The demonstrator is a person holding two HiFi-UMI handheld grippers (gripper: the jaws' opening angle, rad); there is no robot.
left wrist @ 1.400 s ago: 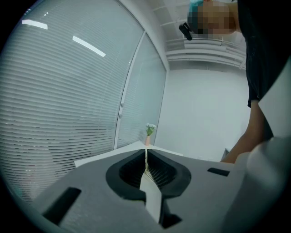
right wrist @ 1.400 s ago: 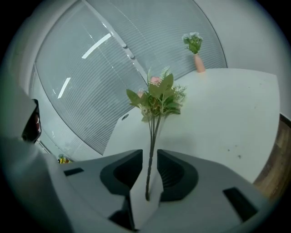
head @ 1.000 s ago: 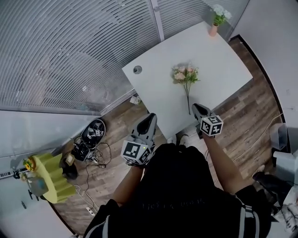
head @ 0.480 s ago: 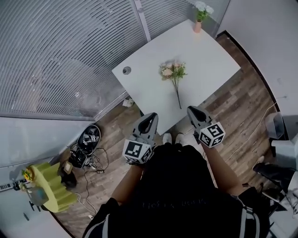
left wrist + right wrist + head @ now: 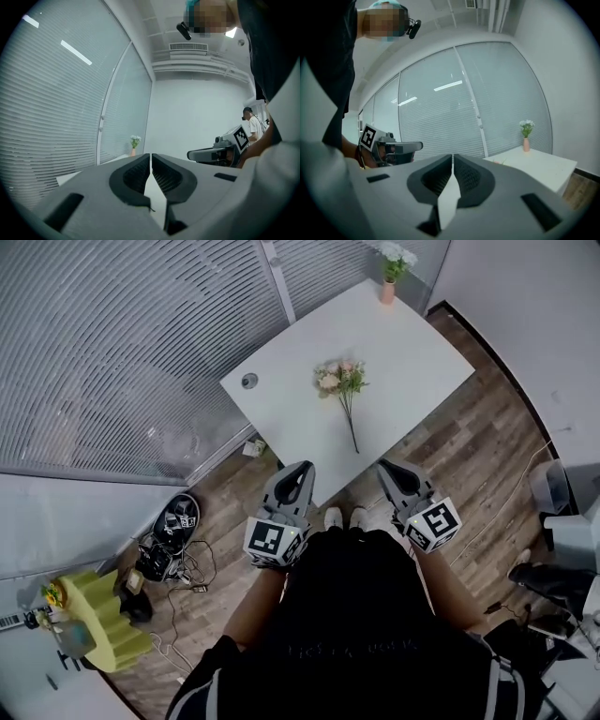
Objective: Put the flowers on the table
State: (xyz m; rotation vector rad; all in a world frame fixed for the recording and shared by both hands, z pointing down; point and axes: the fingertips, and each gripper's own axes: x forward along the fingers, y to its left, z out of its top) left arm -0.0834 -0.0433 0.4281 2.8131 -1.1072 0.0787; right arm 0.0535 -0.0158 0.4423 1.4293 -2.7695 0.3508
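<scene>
A bunch of pink and cream flowers (image 5: 341,390) with a long green stem lies flat on the white table (image 5: 412,352), blooms toward the window. My left gripper (image 5: 298,472) and my right gripper (image 5: 386,468) hang side by side off the table's near edge, over the wooden floor, both well short of the flowers. Each is shut with nothing between its jaws. In the left gripper view my left gripper (image 5: 151,156) points level across the room; in the right gripper view my right gripper (image 5: 453,157) does the same.
A small pink vase with white flowers (image 5: 390,266) stands at the table's far corner, also the vase (image 5: 526,136). A round cable port (image 5: 248,381) sits near the table's left corner. Cables and gear (image 5: 173,540) and a yellow-green stool (image 5: 94,610) lie on the floor at left. Window blinds line the left.
Both grippers have drawn back from the table, toward the person. The flowers lie in the same spot on the table while the view shifted.
</scene>
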